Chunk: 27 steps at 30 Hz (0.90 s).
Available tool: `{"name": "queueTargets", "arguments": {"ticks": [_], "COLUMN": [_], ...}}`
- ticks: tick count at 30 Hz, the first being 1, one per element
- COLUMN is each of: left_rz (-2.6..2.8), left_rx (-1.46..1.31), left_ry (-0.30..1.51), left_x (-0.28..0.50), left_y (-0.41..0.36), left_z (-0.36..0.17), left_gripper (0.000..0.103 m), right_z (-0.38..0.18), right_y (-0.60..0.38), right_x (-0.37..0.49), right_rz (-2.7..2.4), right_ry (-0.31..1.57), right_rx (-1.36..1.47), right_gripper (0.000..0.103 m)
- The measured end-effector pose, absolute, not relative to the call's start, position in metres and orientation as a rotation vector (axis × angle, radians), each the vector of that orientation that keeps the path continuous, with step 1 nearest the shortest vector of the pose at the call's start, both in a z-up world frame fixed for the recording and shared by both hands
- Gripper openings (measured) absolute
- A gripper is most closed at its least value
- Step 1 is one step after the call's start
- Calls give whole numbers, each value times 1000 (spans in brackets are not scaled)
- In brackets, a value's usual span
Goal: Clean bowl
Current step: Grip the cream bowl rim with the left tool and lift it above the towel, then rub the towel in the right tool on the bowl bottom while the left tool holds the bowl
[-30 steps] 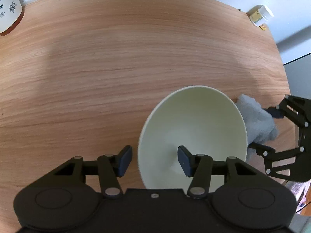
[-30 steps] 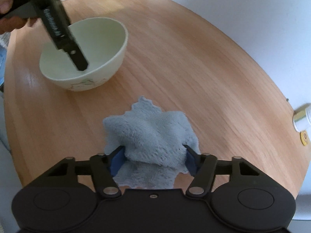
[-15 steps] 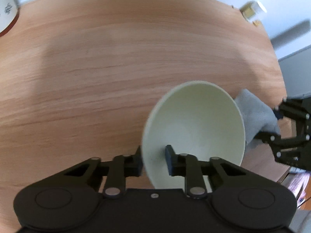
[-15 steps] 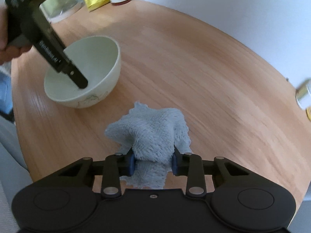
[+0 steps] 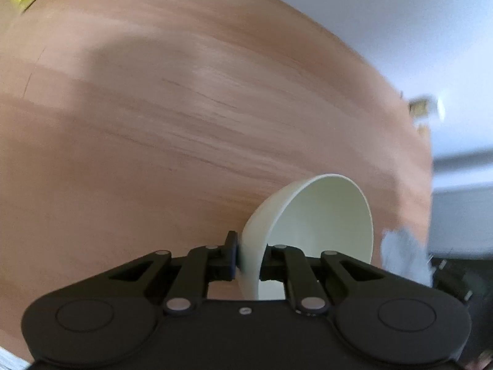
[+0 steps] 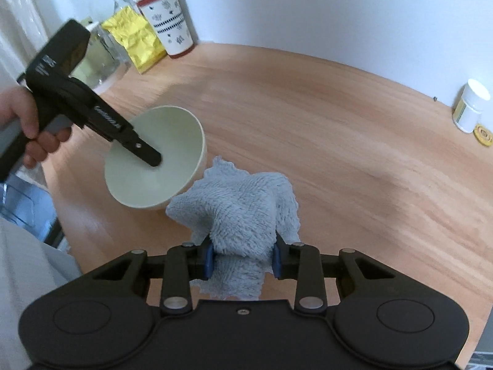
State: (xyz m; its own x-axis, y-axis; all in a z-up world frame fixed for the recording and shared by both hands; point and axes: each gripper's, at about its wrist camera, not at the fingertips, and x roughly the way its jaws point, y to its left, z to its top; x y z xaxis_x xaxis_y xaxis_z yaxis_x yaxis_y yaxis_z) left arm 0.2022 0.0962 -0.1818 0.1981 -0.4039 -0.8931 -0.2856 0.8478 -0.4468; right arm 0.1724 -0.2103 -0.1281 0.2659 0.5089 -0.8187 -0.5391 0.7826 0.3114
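Bowl [image 6: 154,160] tilted, empty, rim pinched by left tool [image 5: 249,260].

Round wood table [image 6: 323,129]. At the far left edge by the wall stood a red-lidded patterned canister [image 6: 168,21], a yellow foil bag [image 6: 135,40] and a glass container [image 6: 98,61], blurred. At the right edge, a small white jar [image 6: 470,104] with a yellow disc [image 6: 483,134] just beside it.
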Motion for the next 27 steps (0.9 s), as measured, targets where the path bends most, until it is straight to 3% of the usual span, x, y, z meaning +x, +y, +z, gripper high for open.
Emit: {"name": "queueTargets", "arguments": {"ticks": [5,15,27], "left_rz": [-37,-74,-167], "left_rx": [-824,-914,-805], "left_ry": [1331,1204,1169], "left_x": [189,179,159], "left_y": [110,97,85], "left_z": [-178,-151,-122], "left_gripper": [11,12,12], "right_z": [-110,-90,-93], "right_y": [-218,-191,-156], "right_x": [159,136,134], "right_rz": [746,887,898], "right_ry": [1059,1008,961], "right_rx": [20,72,39], "right_gripper": [38,38,38]}}
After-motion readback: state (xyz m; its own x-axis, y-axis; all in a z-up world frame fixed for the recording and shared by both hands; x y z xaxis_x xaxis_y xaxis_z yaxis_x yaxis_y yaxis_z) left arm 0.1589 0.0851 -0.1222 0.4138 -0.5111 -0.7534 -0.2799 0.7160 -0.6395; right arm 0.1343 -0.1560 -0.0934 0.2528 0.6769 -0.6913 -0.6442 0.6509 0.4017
